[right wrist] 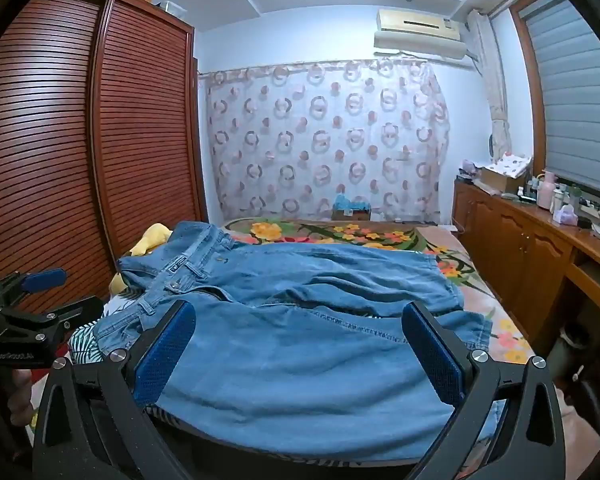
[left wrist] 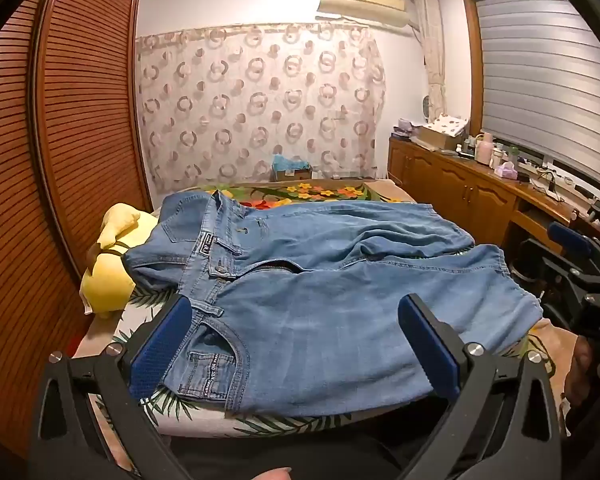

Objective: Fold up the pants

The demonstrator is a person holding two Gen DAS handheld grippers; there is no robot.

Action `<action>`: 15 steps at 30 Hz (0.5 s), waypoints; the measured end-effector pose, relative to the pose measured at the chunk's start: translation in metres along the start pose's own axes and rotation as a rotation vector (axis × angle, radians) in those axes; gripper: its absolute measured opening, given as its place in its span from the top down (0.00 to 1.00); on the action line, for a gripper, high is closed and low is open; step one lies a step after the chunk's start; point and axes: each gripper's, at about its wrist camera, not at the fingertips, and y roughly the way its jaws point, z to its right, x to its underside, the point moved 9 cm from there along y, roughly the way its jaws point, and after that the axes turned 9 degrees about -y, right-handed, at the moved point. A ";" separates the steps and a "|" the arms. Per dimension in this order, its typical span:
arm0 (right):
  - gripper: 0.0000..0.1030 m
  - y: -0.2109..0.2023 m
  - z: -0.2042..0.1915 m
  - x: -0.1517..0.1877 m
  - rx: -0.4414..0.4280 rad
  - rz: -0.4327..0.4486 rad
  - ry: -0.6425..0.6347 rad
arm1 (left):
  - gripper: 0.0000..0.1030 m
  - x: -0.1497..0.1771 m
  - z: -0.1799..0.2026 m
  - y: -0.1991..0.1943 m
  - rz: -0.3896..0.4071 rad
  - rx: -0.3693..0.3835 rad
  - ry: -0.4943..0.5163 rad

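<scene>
Left gripper point(left wrist: 294, 344) spread wide and empty, hovering at the near edge of the bed point(left wrist: 260, 426); jeans point(left wrist: 320, 280) lie flat just ahead of it, waistband off its left finger beside a yellow plush toy point(left wrist: 108, 276), front pocket between the fingers, legs running off to its right. Right gripper point(right wrist: 300, 354) likewise spread wide, gripping nothing, with the near leg between and under its fingers and the hem just past its right finger.

You are working in a home bedroom: a bed with a floral coverlet point(left wrist: 320, 192), a slatted reddish-brown wooden wardrobe point(left wrist: 84, 120), a circle-patterned curtain point(right wrist: 324, 140) and a wall-mounted air conditioner point(left wrist: 364, 0) are surrounding you.
</scene>
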 end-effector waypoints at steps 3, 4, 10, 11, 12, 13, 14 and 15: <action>0.00 0.000 0.002 0.001 -0.001 -0.002 0.005 | 0.00 0.000 0.000 0.000 0.000 0.000 0.003; 0.00 0.001 -0.001 -0.001 -0.004 -0.003 0.006 | 0.00 0.000 0.000 0.000 0.001 0.001 0.001; 0.00 0.000 -0.002 0.001 -0.006 -0.003 0.002 | 0.00 0.000 -0.004 0.002 0.001 0.007 -0.009; 0.00 -0.001 0.000 0.000 -0.005 0.000 0.005 | 0.00 -0.001 -0.002 0.001 0.002 0.005 -0.005; 0.00 -0.001 0.000 0.000 -0.002 0.001 0.005 | 0.00 -0.001 -0.001 -0.001 0.009 0.000 0.003; 0.00 -0.001 0.001 0.000 -0.002 0.001 0.005 | 0.00 -0.001 -0.001 -0.001 0.014 0.000 0.002; 0.00 0.000 0.001 0.000 -0.002 0.001 0.005 | 0.00 -0.004 -0.001 -0.003 0.016 0.003 0.000; 0.00 -0.001 0.000 0.000 -0.002 0.002 0.003 | 0.00 -0.009 0.001 -0.011 0.023 0.004 -0.004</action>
